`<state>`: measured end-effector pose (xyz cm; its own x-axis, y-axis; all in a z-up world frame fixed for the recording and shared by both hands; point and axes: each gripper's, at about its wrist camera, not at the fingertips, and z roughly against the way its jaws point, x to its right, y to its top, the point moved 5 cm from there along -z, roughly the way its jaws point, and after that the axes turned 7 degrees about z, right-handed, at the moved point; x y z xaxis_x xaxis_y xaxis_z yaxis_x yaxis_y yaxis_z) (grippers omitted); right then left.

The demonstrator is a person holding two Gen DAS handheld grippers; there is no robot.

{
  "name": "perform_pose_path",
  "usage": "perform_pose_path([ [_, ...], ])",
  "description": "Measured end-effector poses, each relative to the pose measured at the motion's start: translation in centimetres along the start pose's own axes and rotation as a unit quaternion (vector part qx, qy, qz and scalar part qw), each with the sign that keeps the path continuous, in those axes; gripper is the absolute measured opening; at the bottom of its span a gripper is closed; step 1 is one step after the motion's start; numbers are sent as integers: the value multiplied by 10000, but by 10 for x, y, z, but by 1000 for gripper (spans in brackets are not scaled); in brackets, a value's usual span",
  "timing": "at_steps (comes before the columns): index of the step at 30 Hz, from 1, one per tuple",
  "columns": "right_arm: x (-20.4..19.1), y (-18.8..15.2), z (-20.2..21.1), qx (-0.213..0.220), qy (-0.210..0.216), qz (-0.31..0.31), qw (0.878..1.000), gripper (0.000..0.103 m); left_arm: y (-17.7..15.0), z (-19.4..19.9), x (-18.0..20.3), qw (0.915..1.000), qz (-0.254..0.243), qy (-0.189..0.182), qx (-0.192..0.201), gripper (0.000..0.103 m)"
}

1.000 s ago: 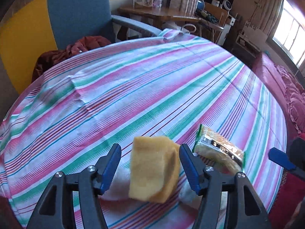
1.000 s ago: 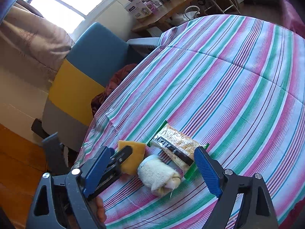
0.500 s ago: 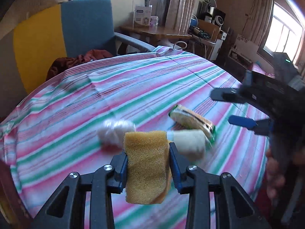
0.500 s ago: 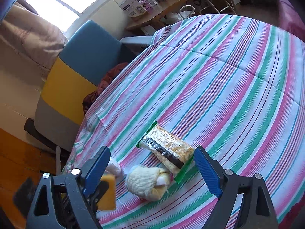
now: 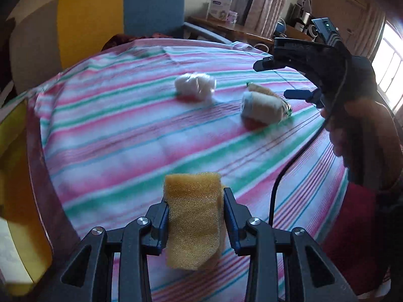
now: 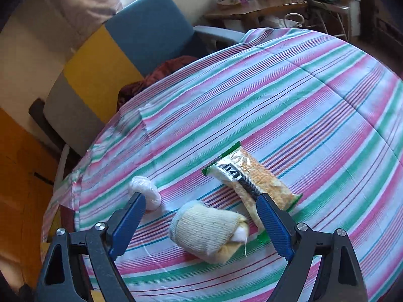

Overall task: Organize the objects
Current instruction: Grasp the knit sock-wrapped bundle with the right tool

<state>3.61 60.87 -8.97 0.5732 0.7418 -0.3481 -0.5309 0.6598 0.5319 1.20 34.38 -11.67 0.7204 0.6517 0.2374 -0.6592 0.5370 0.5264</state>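
Note:
My left gripper (image 5: pixel 195 216) is shut on a yellow sponge (image 5: pixel 192 222), held upright above the near edge of the striped tablecloth (image 5: pixel 121 138). A rolled cream sock (image 6: pixel 205 229) lies on the cloth between the wide-open fingers of my right gripper (image 6: pixel 201 222), which hovers over it without touching. A green-edged snack packet (image 6: pixel 252 176) lies just beyond the sock, partly under the right finger. A white plastic-wrapped bundle (image 6: pixel 144 192) sits by the left finger. From the left wrist view the sock (image 5: pixel 262 107), the bundle (image 5: pixel 195 86) and the right gripper (image 5: pixel 284 78) appear farther across the table.
A blue and yellow armchair (image 6: pixel 141 42) with a dark red cloth (image 6: pixel 161 73) on its seat stands behind the table. A wooden side table (image 6: pixel 254 7) with boxes is at the back. A hand (image 5: pixel 352 130) grips the right tool; its cable (image 5: pixel 289 166) hangs over the cloth.
The left gripper closed on the sponge and carried it back toward the table's near edge, away from the other objects. The right gripper rolled and shifted over the sock.

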Motion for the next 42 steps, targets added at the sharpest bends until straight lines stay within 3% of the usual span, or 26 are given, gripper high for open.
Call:
perform_pose_path([
  [6,-10,-9,-29,-408,-263,529,9974,93,-9,10,-4,10000,40,22,86,37],
  [10,-31,-26,-36,-776,-125,1038,9915,93,-9,10,-7,9999,120,59,94,37],
  [16,-35,-36,-43,-972,-502,1501,9826,90,-11,11,-5,9996,115,186,162,37],
  [18,-35,-38,-44,-1014,-608,1611,9798,85,-11,11,-5,9995,99,221,188,37],
  [20,-34,-38,-46,-1050,-681,1711,9773,70,-11,10,-4,9994,93,245,205,37],
  [28,-39,-38,-46,-1070,-818,1994,9706,70,-11,10,-5,9993,112,279,221,37],
  [42,-50,-46,-48,-1140,-613,2143,9682,70,-12,11,-6,9990,88,357,259,37],
])
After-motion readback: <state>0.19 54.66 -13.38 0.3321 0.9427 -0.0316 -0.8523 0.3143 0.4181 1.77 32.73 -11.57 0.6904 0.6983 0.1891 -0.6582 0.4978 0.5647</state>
